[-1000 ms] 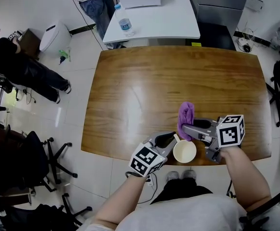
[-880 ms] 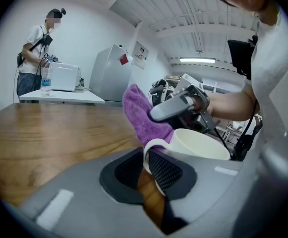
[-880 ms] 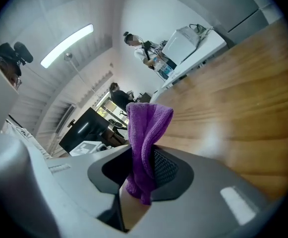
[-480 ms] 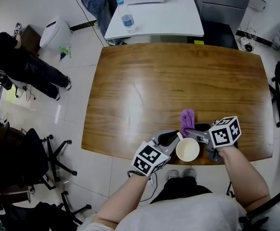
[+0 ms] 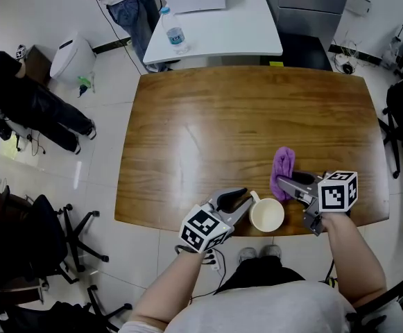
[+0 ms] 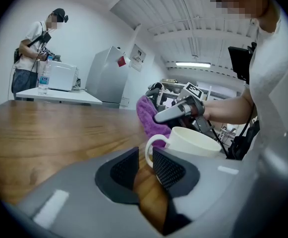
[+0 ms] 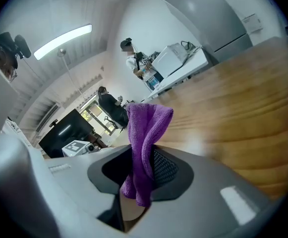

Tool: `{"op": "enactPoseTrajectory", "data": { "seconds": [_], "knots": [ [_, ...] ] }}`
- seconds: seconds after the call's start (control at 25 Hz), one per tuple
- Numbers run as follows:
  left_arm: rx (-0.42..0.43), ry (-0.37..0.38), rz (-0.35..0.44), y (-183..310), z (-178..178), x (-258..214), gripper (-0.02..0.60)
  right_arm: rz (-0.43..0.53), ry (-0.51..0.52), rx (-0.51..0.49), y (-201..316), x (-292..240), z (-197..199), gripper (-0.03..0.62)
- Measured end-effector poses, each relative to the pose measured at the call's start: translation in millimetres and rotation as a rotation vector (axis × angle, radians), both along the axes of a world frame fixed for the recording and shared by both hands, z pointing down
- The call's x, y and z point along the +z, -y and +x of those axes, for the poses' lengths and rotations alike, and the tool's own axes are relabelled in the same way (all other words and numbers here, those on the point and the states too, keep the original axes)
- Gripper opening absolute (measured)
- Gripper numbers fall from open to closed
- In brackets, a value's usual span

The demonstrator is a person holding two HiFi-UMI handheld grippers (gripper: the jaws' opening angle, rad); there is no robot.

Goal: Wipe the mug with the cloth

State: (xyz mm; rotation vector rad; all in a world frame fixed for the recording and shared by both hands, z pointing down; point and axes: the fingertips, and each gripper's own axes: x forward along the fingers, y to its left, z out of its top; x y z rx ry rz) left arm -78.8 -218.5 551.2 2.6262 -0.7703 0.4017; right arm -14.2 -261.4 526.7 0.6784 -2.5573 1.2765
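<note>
A white mug (image 5: 266, 216) stands upright near the table's front edge, its handle turned to the left. My left gripper (image 5: 243, 204) is at that handle. In the left gripper view the handle (image 6: 150, 149) sits between the tips of the opening jaws, with a gap beside it, so the left gripper (image 6: 144, 155) is open. My right gripper (image 5: 284, 184) is just right of and beyond the mug, shut on a purple cloth (image 5: 283, 164). The cloth (image 7: 146, 130) stands up between the right gripper's pads (image 7: 162, 166) and hangs below them. Seen from the left gripper, the cloth (image 6: 150, 117) is just behind the mug (image 6: 196, 140).
The brown wooden table (image 5: 222, 116) stretches away from the mug. Beyond it is a white table (image 5: 218, 30) with a water bottle (image 5: 175, 37). People stand at the far left (image 5: 28, 96) and by the white table. Office chairs (image 5: 41, 227) flank the table.
My left gripper's jaws have parted around the mug handle. The right gripper has carried the cloth a little to the right, away from the mug's rim. The mug stays in place.
</note>
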Motion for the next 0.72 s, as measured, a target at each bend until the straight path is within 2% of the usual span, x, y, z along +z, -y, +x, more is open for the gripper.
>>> {"op": "enactPoseTrajectory", "data": {
  "seconds": [0.16, 0.28, 0.4, 0.44, 0.56, 0.72],
  "knots": [
    [0.013, -0.028, 0.000, -5, -14, -2, 0.102, 0.036, 0.001, 0.065, -2, -17, 23, 0.106],
    [-0.043, 0.018, 0.028, -17, -39, -8, 0.103, 0.066, 0.012, 0.079, -21, -32, 35, 0.106],
    [-0.148, -0.008, 0.074, -34, -62, -39, 0.050, 0.118, 0.015, 0.043, -57, -60, 40, 0.106],
    [-0.162, -0.026, 0.089, -43, -63, -53, 0.014, 0.138, 0.019, 0.024, -72, -70, 39, 0.106],
    [-0.117, -0.059, 0.116, -84, -38, -85, 0.000, 0.204, 0.041, -0.044, -128, -98, 38, 0.106],
    [-0.026, -0.102, 0.176, -171, 17, -125, 0.000, 0.300, 0.071, -0.128, -229, -121, 46, 0.106]
  ]
}}
